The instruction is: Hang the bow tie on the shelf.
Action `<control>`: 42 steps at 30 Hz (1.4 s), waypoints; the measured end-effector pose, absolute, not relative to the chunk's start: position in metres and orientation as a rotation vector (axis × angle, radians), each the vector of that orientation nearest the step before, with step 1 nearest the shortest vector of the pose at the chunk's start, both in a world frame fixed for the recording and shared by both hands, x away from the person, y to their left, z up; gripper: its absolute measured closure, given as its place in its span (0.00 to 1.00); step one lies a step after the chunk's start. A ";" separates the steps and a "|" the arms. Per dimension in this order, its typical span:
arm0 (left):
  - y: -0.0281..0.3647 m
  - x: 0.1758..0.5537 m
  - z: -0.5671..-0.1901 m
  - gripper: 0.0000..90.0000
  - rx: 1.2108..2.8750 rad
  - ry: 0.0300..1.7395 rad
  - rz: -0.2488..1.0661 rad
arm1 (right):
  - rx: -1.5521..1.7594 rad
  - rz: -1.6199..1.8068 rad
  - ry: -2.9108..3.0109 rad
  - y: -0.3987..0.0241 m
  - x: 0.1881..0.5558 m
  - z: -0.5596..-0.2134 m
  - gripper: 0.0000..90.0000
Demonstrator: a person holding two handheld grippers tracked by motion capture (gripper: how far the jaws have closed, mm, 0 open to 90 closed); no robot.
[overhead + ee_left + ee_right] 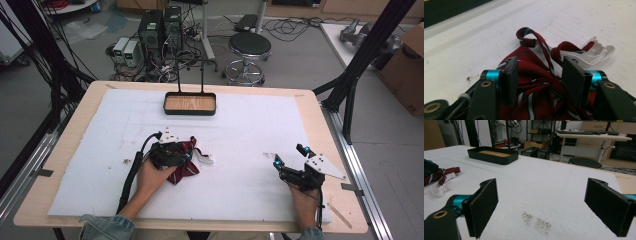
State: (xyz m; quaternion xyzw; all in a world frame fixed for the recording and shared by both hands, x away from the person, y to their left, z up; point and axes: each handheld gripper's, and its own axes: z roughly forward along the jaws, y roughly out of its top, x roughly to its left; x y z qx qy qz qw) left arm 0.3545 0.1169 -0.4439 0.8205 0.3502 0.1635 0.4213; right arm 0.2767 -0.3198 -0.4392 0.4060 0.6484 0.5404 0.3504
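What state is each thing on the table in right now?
Left gripper: jaws part open, astride the bunched cloth, pads not yet clearly pressing.
Right gripper: jaws wide open, nothing between them.
Red striped tie: crumpled in a heap on the white mat.
White clip: attached at the tie's strap, lying flat.
Black tray: upright, nothing in it.

The high view looked forward and down from above the near edge of the surface [250, 125], taking in all of it and the floor beyond. The left gripper view sat low and very close, looking along its jaws at the red striped cloth [534, 82]. The right gripper view also rode low, facing the far left across the surface. All three shared that cloth; the high and right views shared the black tray [492, 155] at the far edge.
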 end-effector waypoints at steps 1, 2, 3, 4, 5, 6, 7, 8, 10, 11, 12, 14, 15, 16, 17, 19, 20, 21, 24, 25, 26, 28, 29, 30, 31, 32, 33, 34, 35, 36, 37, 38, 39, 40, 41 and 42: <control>0.116 0.355 -0.444 0.53 2.063 0.872 0.410 | 1.060 1.402 1.683 -0.319 0.276 -0.439 0.12; 0.115 0.355 -0.444 0.53 2.068 0.873 0.406 | 1.059 1.404 1.682 -0.319 0.276 -0.439 0.12; 0.114 0.355 -0.445 0.54 2.078 0.873 0.401 | 1.058 1.402 1.683 -0.319 0.276 -0.439 0.12; 0.113 0.356 -0.445 0.54 2.084 0.876 0.383 | 1.052 1.400 1.683 -0.320 0.277 -0.439 0.12; 0.112 0.358 -0.445 0.54 2.101 0.874 0.367 | 1.053 1.401 1.683 -0.319 0.277 -0.439 0.12; 0.110 0.359 -0.446 0.55 2.123 0.872 0.357 | 1.053 1.401 1.683 -0.320 0.277 -0.439 0.12; 0.108 0.358 -0.446 0.55 2.133 0.868 0.373 | 1.053 1.400 1.683 -0.320 0.277 -0.439 0.12; 0.106 0.356 -0.446 0.56 2.145 0.862 0.397 | 1.052 1.400 1.683 -0.319 0.277 -0.439 0.12; 0.105 0.355 -0.446 0.60 2.147 0.856 0.405 | 1.054 1.400 1.684 -0.319 0.277 -0.439 0.12; 0.105 0.354 -0.446 0.65 2.147 0.853 0.406 | 1.053 1.400 1.683 -0.320 0.277 -0.439 0.12; 0.105 0.353 -0.446 0.68 2.140 0.860 0.409 | 1.053 1.399 1.684 -0.320 0.277 -0.439 0.12; 0.106 0.353 -0.445 0.75 2.135 0.874 0.411 | 1.052 1.400 1.684 -0.320 0.277 -0.440 0.12; 0.106 0.352 -0.445 0.77 2.134 0.882 0.412 | 1.051 1.400 1.684 -0.320 0.277 -0.439 0.12; 0.106 0.352 -0.445 0.78 2.134 0.883 0.412 | 1.052 1.401 1.684 -0.320 0.277 -0.439 0.12; 0.105 0.352 -0.444 0.79 2.132 0.885 0.416 | 1.053 1.402 1.685 -0.320 0.277 -0.439 0.12; 0.105 0.350 -0.442 0.80 2.141 0.884 0.440 | 1.053 1.405 1.684 -0.320 0.277 -0.439 0.12; 0.105 0.349 -0.440 0.81 2.145 0.880 0.464 | 1.053 1.406 1.684 -0.320 0.277 -0.440 0.12; 0.106 0.348 -0.438 0.81 2.141 0.877 0.474 | 1.052 1.406 1.685 -0.320 0.277 -0.439 0.12; 0.110 0.346 -0.429 0.81 2.110 0.831 0.490 | 1.052 1.406 1.685 -0.320 0.277 -0.440 0.12; 0.110 0.345 -0.427 0.81 2.103 0.814 0.501 | 1.051 1.404 1.685 -0.320 0.277 -0.440 0.12; 0.111 0.344 -0.424 0.81 2.100 0.798 0.522 | 1.053 1.405 1.687 -0.320 0.277 -0.440 0.12; 0.115 0.343 -0.418 0.81 2.077 0.777 0.555 | 1.052 1.404 1.686 -0.319 0.277 -0.440 0.12; 0.117 0.343 -0.415 0.81 2.073 0.769 0.561 | 1.052 1.403 1.686 -0.319 0.277 -0.440 0.12; 0.120 0.343 -0.412 0.81 2.062 0.763 0.572 | 1.051 1.403 1.685 -0.320 0.277 -0.440 0.12; 0.122 0.344 -0.410 0.81 2.057 0.757 0.576 | 1.052 1.403 1.685 -0.320 0.277 -0.440 0.12; 0.125 0.345 -0.407 0.81 2.046 0.753 0.581 | 1.054 1.403 1.686 -0.320 0.277 -0.440 0.12; 0.128 0.345 -0.404 0.81 2.035 0.754 0.584 | 1.055 1.403 1.686 -0.320 0.277 -0.440 0.12; 0.130 0.347 -0.401 0.81 2.033 0.749 0.581 | 1.054 1.402 1.685 -0.320 0.277 -0.440 0.12; 0.132 0.347 -0.399 0.81 2.030 0.744 0.583 | 1.055 1.403 1.686 -0.319 0.277 -0.440 0.12; 0.135 0.348 -0.396 0.81 2.023 0.737 0.587 | 1.056 1.403 1.686 -0.319 0.277 -0.440 0.12; 0.136 0.349 -0.394 0.81 2.018 0.728 0.587 | 1.058 1.403 1.685 -0.320 0.277 -0.440 0.12; 0.138 0.350 -0.392 0.81 2.011 0.722 0.590 | 1.058 1.400 1.687 -0.320 0.277 -0.440 0.12; 0.139 0.352 -0.389 0.81 1.999 0.723 0.590 | 1.062 1.401 1.685 -0.320 0.277 -0.440 0.12; 0.140 0.353 -0.387 0.81 1.990 0.715 0.591 | 1.059 1.401 1.683 -0.320 0.277 -0.440 0.12; 0.140 0.355 -0.386 0.81 1.976 0.713 0.589 | 1.063 1.404 1.685 -0.320 0.277 -0.440 0.12; 0.141 0.356 -0.384 0.82 1.969 0.713 0.584 | 1.063 1.404 1.684 -0.320 0.277 -0.440 0.12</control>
